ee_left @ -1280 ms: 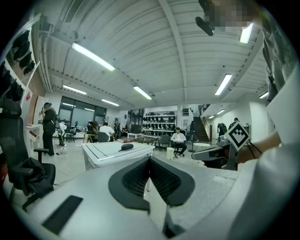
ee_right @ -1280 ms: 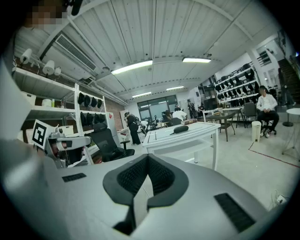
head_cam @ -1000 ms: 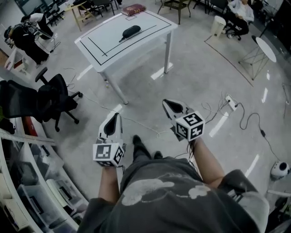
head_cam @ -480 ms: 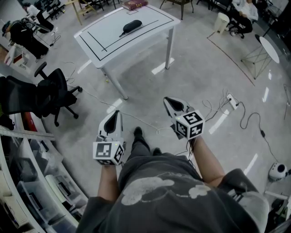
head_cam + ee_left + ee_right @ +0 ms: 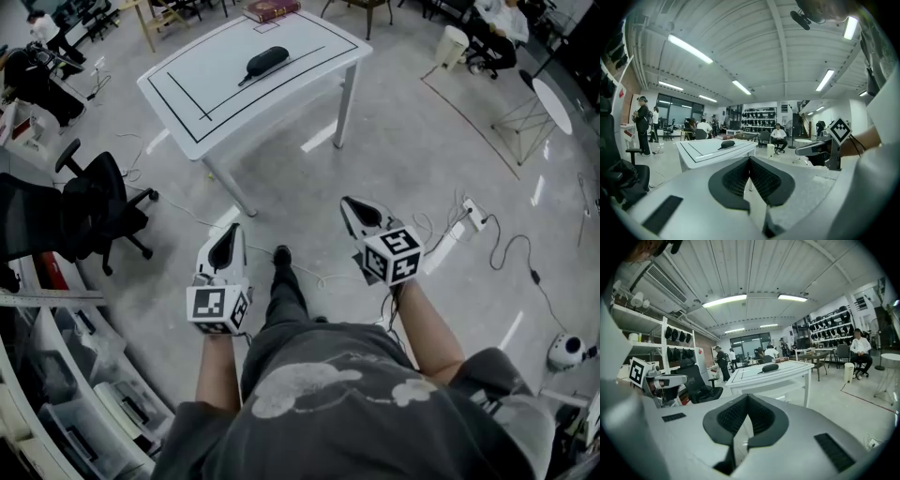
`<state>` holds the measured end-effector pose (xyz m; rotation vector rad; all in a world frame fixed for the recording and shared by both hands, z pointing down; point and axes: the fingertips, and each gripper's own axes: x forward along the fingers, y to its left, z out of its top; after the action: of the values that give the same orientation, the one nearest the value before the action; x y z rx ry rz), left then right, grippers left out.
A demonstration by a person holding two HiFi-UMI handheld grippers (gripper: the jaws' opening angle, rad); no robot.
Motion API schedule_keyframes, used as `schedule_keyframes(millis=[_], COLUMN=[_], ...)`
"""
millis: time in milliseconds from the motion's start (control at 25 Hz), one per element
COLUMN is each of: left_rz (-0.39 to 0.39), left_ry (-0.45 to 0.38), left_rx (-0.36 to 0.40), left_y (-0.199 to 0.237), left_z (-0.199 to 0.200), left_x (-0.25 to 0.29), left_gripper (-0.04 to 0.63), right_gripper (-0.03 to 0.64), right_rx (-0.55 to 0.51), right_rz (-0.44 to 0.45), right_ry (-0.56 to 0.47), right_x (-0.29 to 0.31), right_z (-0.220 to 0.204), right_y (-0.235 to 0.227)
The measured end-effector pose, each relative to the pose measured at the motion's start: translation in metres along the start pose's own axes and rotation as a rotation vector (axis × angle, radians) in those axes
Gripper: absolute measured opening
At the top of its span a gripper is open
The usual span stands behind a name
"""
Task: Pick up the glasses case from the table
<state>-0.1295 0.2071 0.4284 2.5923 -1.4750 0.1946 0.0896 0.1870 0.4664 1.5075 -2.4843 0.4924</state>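
Plainly — all fingers (image 5: 734, 180) (image 5: 733, 418) together, empty.

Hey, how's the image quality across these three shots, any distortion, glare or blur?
Head view: fisheye curves the room's edges; glare streaks on the floor; the case on the table is sharp. Left gripper view: heavy barrel distortion, dark corners, blown-out ceiling lights. Right gripper view: same distortion; right tongs look slightly soft.

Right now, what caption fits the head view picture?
Left gripper and right gripper, shut and empty, point toward the black glasses case on the white table ahead.
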Motion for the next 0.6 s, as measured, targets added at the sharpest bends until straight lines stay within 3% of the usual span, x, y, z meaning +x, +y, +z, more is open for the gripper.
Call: schedule_keyframes(millis=[360,600], left_rz=[-0.071,-0.116], left_ry=[-0.003,0.018], left_rx=[0.000,-0.004], left_y=[0.068,0.114], left_z=[0.025,0.041], left_x=[0.123,0.184], left_gripper=[0.003,0.003], right_gripper=[0.000,0.000], right_rx=[0.030,0.037], right_rz=[-0.101,-0.125], right_ry=[0.004,0.021], right_x=[0.099,0.164], right_z=[0.046,0.077], right_y=[-0.064,-0.081])
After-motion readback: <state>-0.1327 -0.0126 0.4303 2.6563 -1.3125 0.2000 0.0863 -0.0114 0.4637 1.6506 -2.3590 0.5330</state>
